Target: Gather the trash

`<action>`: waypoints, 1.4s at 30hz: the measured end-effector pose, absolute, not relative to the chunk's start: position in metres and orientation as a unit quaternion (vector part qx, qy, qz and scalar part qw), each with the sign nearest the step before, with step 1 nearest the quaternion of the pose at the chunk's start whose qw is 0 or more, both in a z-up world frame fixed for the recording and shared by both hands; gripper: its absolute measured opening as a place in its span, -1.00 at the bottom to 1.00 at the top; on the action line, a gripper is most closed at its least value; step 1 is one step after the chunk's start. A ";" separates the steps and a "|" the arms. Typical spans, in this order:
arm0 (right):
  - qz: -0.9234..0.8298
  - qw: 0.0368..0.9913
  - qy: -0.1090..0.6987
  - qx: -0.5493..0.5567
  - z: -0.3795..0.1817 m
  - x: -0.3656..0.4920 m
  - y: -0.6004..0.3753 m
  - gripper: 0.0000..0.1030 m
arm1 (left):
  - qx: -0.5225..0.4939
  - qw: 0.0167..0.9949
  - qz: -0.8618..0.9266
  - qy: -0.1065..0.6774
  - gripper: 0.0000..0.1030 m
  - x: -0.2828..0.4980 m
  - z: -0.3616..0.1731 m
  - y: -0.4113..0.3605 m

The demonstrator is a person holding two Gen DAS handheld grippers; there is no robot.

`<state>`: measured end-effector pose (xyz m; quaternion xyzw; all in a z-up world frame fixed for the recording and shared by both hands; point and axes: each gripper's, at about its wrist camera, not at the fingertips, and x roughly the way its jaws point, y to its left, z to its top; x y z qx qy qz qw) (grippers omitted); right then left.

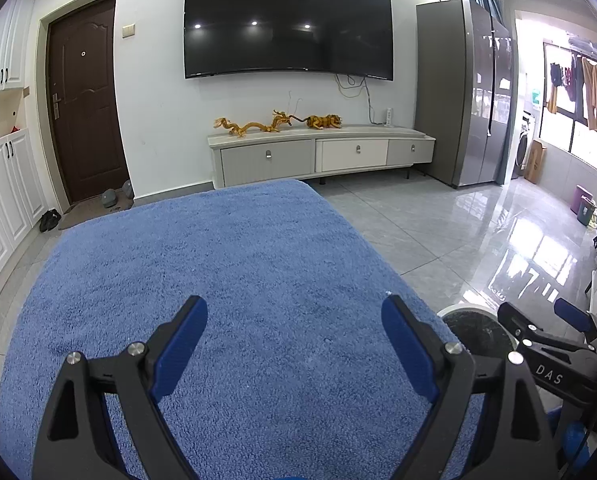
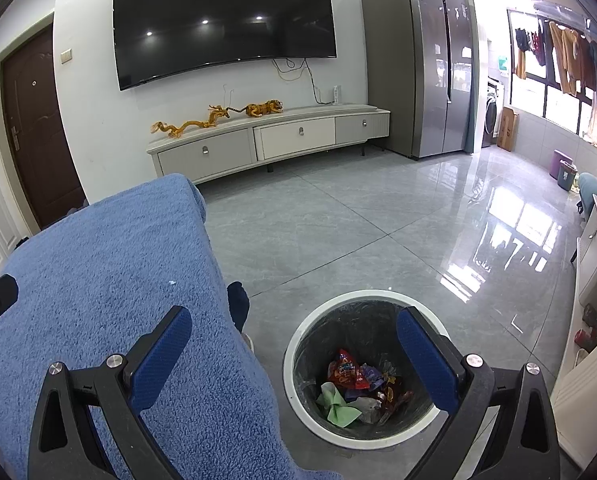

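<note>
With wrappers (image 2: 356, 386) already heaped in the lined bin (image 2: 298, 344) beside the blue-towelled table (image 1: 226, 256), I hold my right gripper (image 2: 294, 364) and left gripper (image 1: 294, 344) spread wide, both empty.

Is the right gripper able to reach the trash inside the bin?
Probably yes: the right gripper hangs open right above the bin, whose top is uncovered, with the wrappers lying deep at the bottom.

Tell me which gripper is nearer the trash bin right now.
Right. The right gripper hangs open at the trash bin; the left gripper is over the blue towel.
</note>
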<state>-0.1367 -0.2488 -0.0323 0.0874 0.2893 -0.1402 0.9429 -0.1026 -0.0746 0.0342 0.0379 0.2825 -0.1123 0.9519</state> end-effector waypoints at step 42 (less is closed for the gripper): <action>-0.140 0.940 0.294 0.096 -0.036 -0.137 -0.243 1.00 | 0.042 0.952 -0.111 0.283 0.72 -0.101 0.034 -0.073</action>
